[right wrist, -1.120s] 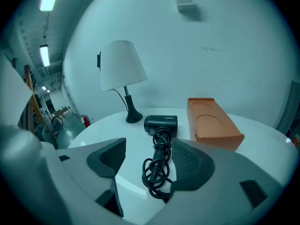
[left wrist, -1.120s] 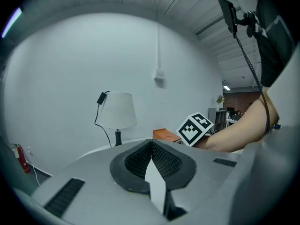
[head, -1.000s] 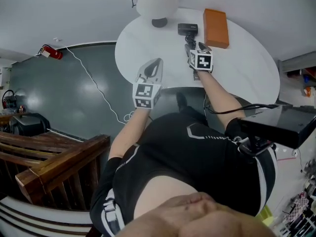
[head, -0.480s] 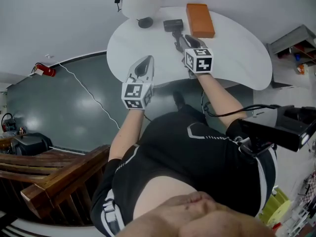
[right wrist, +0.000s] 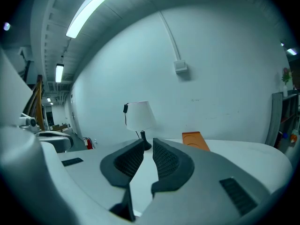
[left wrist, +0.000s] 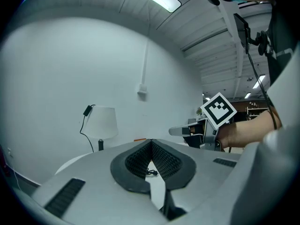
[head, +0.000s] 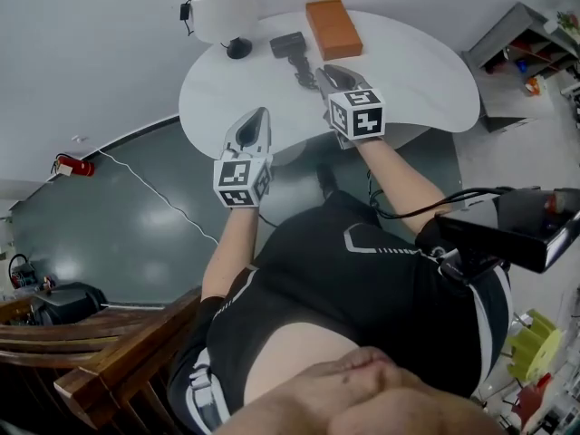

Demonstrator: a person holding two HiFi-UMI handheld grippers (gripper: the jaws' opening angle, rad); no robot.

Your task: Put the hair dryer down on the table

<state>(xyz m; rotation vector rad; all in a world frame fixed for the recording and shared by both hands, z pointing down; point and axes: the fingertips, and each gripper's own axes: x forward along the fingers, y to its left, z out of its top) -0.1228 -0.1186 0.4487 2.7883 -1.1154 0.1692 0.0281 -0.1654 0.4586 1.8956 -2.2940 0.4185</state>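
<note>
The black hair dryer (head: 290,45) lies on the white round table (head: 408,71), its handle pointing toward me. My right gripper (head: 324,71) hovers just right of the handle's end. In the right gripper view the jaws (right wrist: 147,142) are closing to a narrow gap, nothing is between them, and the dryer is out of sight. My left gripper (head: 258,114) is held over the table's near edge. Its jaws (left wrist: 150,142) are shut and empty. The left gripper view also shows the right gripper (left wrist: 187,131) off to the right.
A white lamp (head: 217,7) and an orange box (head: 333,28) stand at the table's far side. A red fire extinguisher (head: 65,164) sits on the dark floor to the left, with a wooden railing (head: 118,352) below it. Shelves (head: 526,43) stand at the right.
The head view has swung, so the table sits further left and higher. The right gripper has drawn slightly off the dryer's handle. The left gripper keeps its place by the near edge.
</note>
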